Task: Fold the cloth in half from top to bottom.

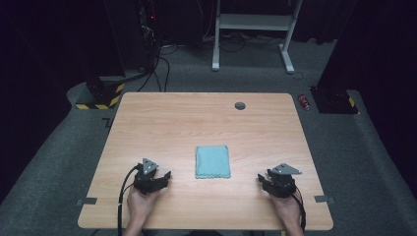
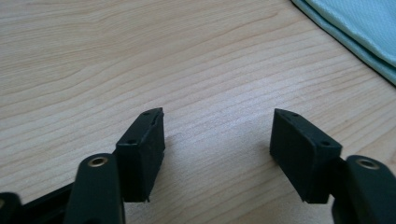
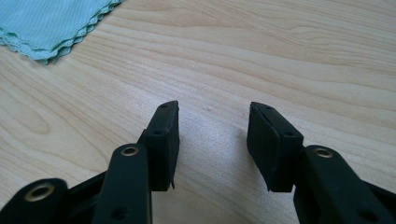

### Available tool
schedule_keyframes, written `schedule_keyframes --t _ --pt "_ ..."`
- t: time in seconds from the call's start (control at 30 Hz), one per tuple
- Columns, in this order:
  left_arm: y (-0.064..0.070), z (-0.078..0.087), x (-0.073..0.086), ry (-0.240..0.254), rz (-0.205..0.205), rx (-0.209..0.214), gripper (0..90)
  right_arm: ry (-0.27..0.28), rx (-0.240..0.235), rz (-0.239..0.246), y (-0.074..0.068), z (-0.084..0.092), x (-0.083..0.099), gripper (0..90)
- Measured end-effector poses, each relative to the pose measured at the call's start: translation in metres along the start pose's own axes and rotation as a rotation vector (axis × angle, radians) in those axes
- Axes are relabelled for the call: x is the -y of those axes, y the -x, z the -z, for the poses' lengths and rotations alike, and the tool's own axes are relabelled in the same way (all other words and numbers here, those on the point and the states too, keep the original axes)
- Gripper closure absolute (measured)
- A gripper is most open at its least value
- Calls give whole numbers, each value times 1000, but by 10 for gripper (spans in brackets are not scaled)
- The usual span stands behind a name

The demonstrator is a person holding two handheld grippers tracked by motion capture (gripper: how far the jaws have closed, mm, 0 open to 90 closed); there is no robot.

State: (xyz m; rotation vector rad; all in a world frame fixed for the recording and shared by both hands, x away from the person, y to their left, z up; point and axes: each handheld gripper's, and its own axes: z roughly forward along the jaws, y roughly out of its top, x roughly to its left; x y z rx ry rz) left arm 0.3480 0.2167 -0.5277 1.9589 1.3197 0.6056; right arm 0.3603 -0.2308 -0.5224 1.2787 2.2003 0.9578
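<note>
Between the two grippers, on the pale wooden table (image 1: 206,123), lay a folded light-teal cloth with a scalloped edge (image 1: 213,162), flat on the wood and touched by neither gripper. The left gripper (image 1: 164,178) rested low over the table to the left of the cloth, its black jaws spread wide with bare wood grain between them and nothing held. From its own camera, that gripper (image 2: 218,135) had the cloth (image 2: 359,28) ahead and to the right of its jaws, near but apart. The right gripper (image 1: 261,181) sat on the other side of the cloth, jaws likewise parted and gripping nothing. In its own view, the right gripper (image 3: 214,135) had the cloth's corner (image 3: 51,25) ahead and to the left of its jaws, well clear of the pads. A small dark round grommet (image 1: 240,105) was set in the table beyond the cloth, far from both grippers. A hand (image 1: 140,204) held each tool from the table's near edge.
</note>
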Motion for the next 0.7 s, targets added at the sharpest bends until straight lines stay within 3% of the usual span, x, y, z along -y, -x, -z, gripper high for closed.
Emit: schedule_keyframes --t 0.27,0.7 --pt "2 0 0 -6 7 -4 316 -5 -6 2 -2 -1 0 449" --pt "2 0 0 -6 9 -1 306 -8 -5 1 -2 -1 0 430"
